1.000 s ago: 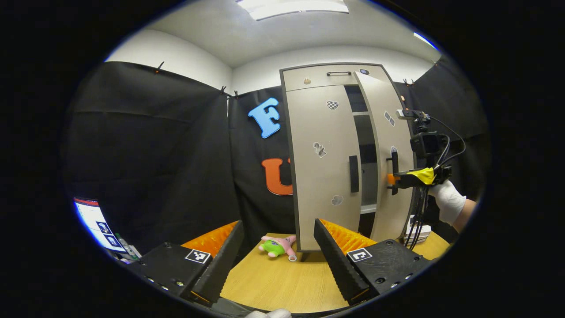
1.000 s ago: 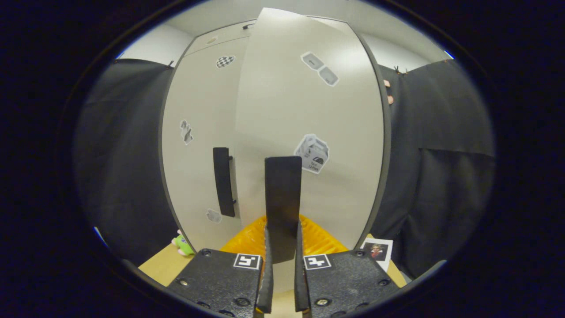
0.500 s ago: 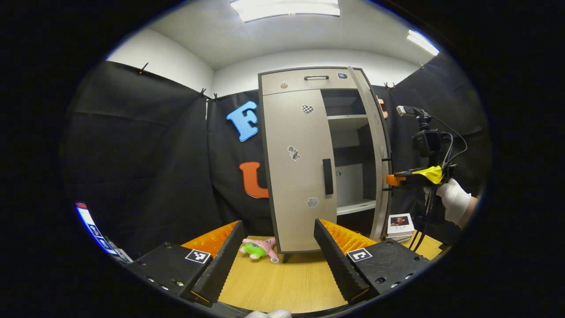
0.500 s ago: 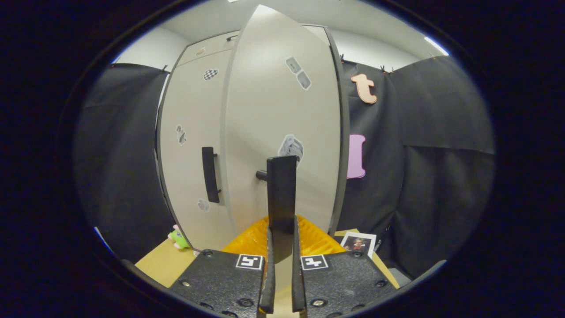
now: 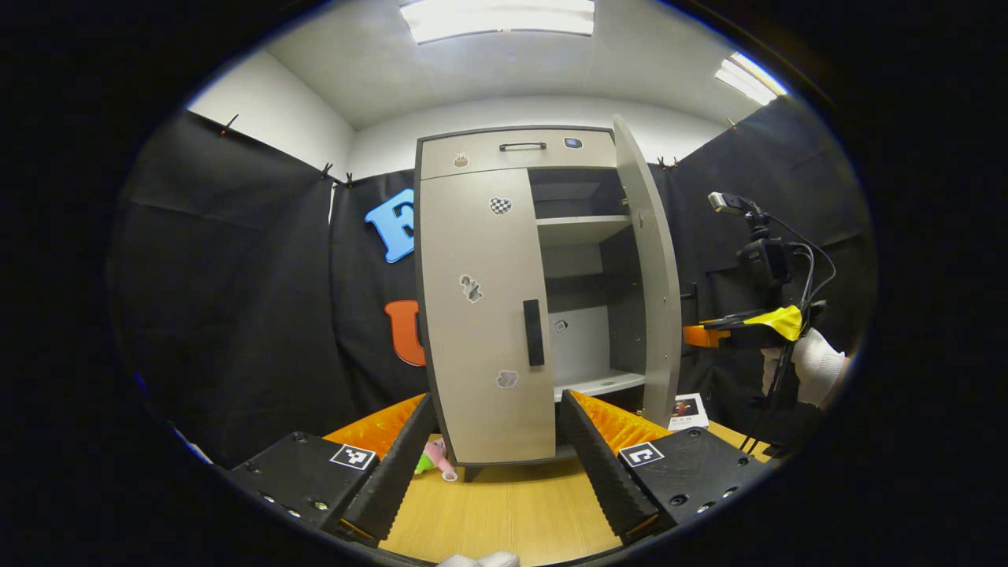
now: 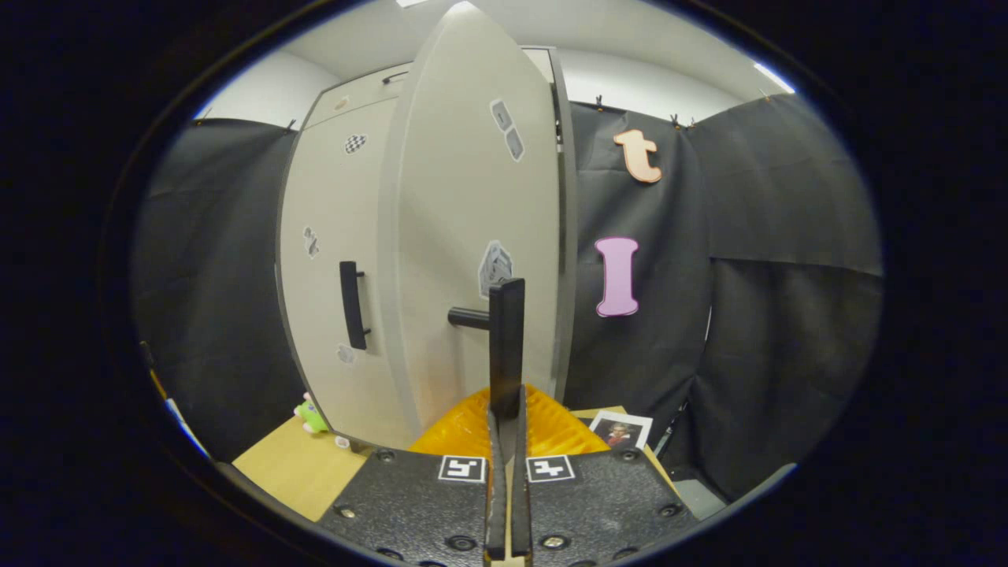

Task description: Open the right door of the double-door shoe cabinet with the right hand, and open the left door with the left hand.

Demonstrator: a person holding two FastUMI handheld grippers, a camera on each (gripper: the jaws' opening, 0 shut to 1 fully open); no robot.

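In front of the shoe cabinet (image 5: 504, 299), my right claw (image 6: 505, 425) is clamped on the right door's handle (image 6: 506, 339), both fingers pressing its flat bar. My left claw (image 5: 496, 449) is released, fingers spread wide, hanging short of the cabinet's left door (image 5: 480, 315) and apart from it.

The risk I see: the right door (image 5: 650, 268) is swung out far from the cabinet front, and if I pull on past its hinge limit the claw may slip off the handle or tug the whole cabinet across the surface (image 5: 512, 512). On the other side, the left handle (image 5: 533, 332) is a slim vertical bar close to the door's free edge; a skewed approach could push the door instead of catching it.

The cabinet stands upright on the wooden surface, pale grey with dark trim, stickers on both doors, its shelves exposed on the right half. The left door looks shut.
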